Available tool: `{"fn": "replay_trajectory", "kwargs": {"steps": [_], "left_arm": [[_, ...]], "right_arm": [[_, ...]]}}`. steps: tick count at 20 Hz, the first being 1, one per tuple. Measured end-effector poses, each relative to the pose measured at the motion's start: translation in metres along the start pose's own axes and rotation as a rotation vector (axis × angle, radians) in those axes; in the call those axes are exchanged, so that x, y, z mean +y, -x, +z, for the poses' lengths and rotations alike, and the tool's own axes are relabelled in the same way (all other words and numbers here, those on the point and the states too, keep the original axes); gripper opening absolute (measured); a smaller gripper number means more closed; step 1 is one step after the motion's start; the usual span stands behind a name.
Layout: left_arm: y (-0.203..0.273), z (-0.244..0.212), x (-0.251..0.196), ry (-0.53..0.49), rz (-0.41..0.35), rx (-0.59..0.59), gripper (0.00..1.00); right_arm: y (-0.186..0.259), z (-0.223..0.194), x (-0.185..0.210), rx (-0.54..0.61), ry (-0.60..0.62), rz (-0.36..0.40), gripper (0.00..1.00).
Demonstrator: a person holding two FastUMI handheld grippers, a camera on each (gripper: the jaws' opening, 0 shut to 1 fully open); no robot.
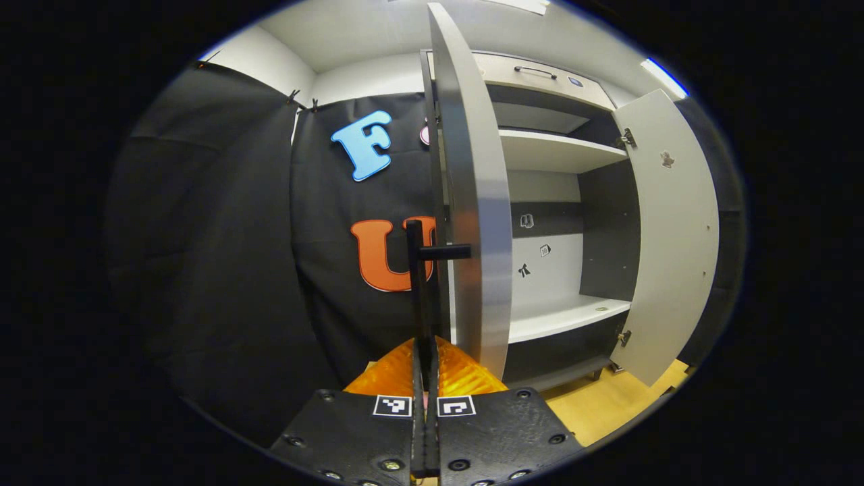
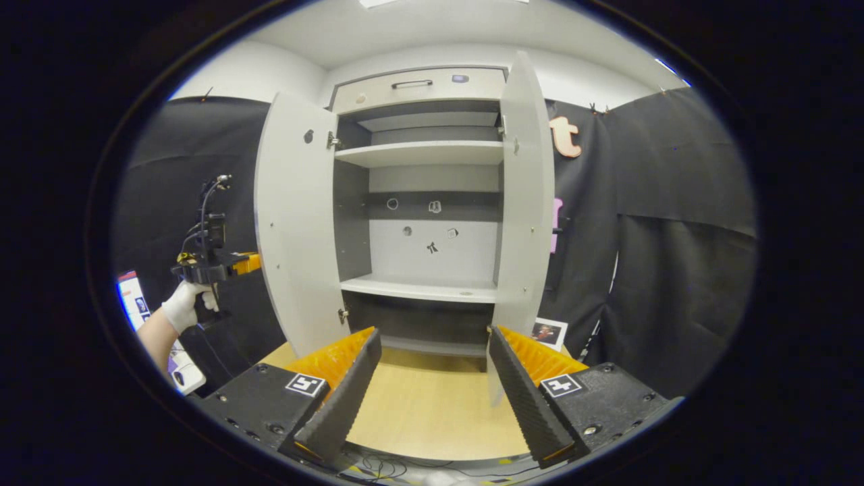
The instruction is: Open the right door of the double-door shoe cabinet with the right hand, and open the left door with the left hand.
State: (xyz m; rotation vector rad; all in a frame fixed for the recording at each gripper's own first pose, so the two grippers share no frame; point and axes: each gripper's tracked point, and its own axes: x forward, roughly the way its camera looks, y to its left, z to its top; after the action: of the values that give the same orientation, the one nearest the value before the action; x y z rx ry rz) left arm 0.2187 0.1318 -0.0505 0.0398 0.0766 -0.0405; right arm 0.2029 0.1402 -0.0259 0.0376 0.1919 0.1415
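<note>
1. Seen in the left gripper view: left gripper (image 1: 425,378) with jaws pressed onto the thin black handle (image 1: 422,283) of the left door (image 1: 476,202), door edge-on and swung wide.
2. Seen in the right gripper view: right gripper (image 2: 432,378) with jaws spread and holding nothing, hung back before the open shoe cabinet (image 2: 422,74).
3. Right door (image 2: 526,196) already wide open.
4. Best finished by following the hinge arc, then easing the grip loose.
5. Black booth wall (image 1: 223,256) close behind; bare floor (image 2: 432,405) ahead.
</note>
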Motion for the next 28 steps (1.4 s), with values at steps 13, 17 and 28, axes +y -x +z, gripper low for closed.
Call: {"fn": "replay_trajectory", "kwargs": {"steps": [13,17,28], "left_arm": [[0.01,-0.006,0.034,0.101,0.084,0.006,0.77],[0.025,-0.004,0.03,0.012,0.1,-0.007,0.95],[0.12,0.034,-0.011,0.004,0.075,-0.052,0.94]], "right_arm": [[-0.002,0.003,0.006,-0.002,0.006,0.001,1.0],[-0.003,0.003,0.006,-0.007,0.01,0.001,1.0],[-0.007,0.007,-0.002,-0.028,-0.005,-0.051,1.0]]}}
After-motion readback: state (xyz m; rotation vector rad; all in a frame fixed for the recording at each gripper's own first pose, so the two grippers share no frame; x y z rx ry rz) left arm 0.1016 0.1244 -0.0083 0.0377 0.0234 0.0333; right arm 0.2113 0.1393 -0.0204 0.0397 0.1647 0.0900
